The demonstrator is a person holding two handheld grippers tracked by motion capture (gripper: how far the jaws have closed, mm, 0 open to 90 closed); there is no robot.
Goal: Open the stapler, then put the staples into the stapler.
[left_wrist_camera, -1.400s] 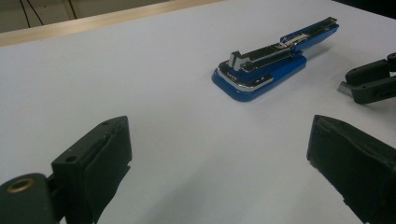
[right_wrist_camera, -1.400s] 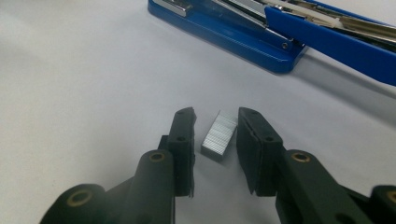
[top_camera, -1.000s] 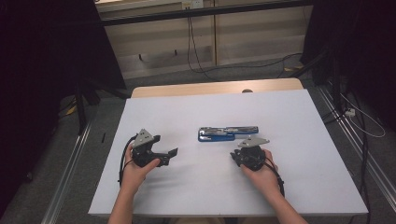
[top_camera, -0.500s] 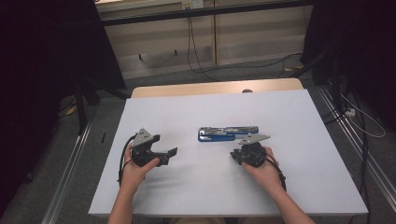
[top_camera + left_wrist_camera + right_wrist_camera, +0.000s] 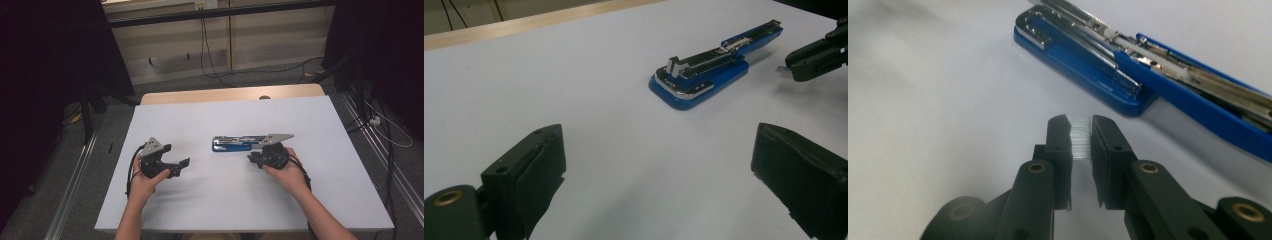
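The strip of staples [image 5: 1079,136] sits pinched upright between the clenched jaws of the right gripper [image 5: 1079,140], and the opened blue stapler [image 5: 1148,70] lies just ahead of those jaws and slightly to their right, its long open channel running across their line (loading the strip is my guess at the job). The left gripper [image 5: 659,175] hangs released and empty, the stapler well ahead of its jaws, so the right hand [image 5: 287,172] is nearer.

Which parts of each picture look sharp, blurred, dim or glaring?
High view: white table evenly lit, surroundings dark. Left gripper view: blue stapler fairly sharp, near fingers softer. Right gripper view: strip of staples sharp, chrome glints on the stapler.
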